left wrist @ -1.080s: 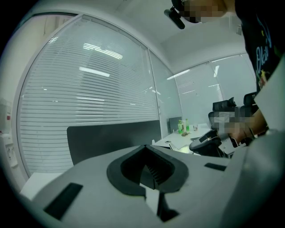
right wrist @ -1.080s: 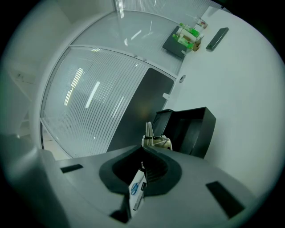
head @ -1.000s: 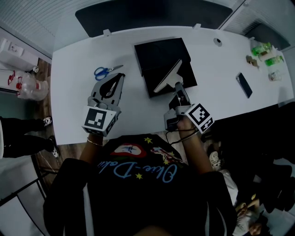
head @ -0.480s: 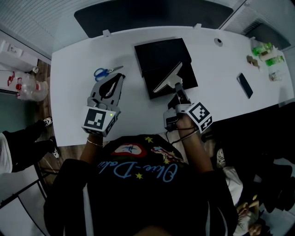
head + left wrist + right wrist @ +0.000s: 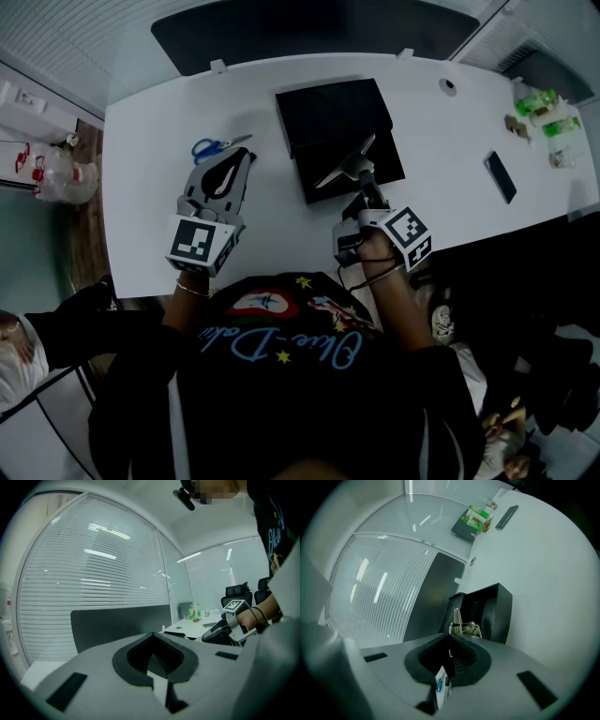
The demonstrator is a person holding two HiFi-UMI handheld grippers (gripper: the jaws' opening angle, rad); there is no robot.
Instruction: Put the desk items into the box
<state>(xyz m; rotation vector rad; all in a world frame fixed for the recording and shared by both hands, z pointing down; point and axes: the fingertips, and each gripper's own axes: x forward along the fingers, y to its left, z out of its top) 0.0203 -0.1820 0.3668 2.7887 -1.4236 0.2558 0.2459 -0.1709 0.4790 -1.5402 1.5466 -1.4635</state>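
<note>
Your right gripper [image 5: 362, 176] is clamped on a thin pale flat pad [image 5: 345, 159], which juts tilted from its tips over the open black box [image 5: 328, 112]. You look mid-delivery: lower it and release inside. Your left gripper [image 5: 239, 161] rests closed and empty, with the blue scissors [image 5: 214, 146] just beyond its tips, likely next.

things on the desk [image 5: 141, 187]
box [image 5: 328, 112] mid-desk; scissors [image 5: 217, 145] left of it, just beyond the left gripper [image 5: 244, 159]; phone [image 5: 500, 175] and bottles [image 5: 546, 105] far right; right gripper [image 5: 360, 172] holds a pad [image 5: 343, 162] tilted over the box's near half.
</note>
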